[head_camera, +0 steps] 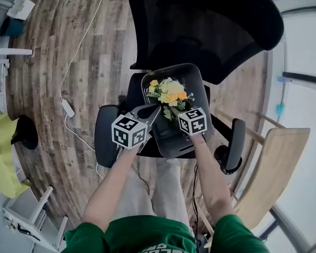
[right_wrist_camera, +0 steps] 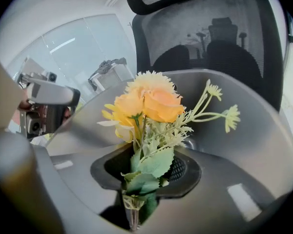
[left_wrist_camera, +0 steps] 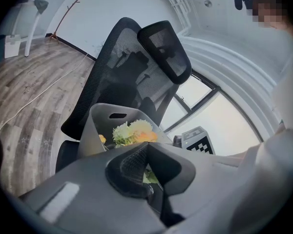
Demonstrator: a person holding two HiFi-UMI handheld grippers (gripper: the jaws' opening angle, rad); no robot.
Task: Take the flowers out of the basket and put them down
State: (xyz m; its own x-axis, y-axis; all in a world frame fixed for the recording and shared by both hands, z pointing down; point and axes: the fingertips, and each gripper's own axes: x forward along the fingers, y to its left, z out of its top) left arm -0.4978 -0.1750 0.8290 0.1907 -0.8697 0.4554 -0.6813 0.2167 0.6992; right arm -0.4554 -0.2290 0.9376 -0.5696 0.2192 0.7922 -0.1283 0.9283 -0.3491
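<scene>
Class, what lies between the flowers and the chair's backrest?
The basket's grey far wall stands between the flowers and the backrest, shown in the right gripper view.

Head view: looking steeply down, chair (head_camera: pixel 200 25) at 12 o'clock.
Left gripper view: facing the chair, low.
Right gripper view: facing flowers (right_wrist_camera: pixel 146 104) closely.
Shared: all showing basket (head_camera: pixel 196 84).

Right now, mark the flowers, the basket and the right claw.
flowers (right_wrist_camera: pixel 156 104), right gripper view, on the orange bloom.
basket (right_wrist_camera: pixel 249 116), right gripper view, on its grey inner wall.
right claw (right_wrist_camera: pixel 145 179), right gripper view, between the tips, at the stems.
</scene>
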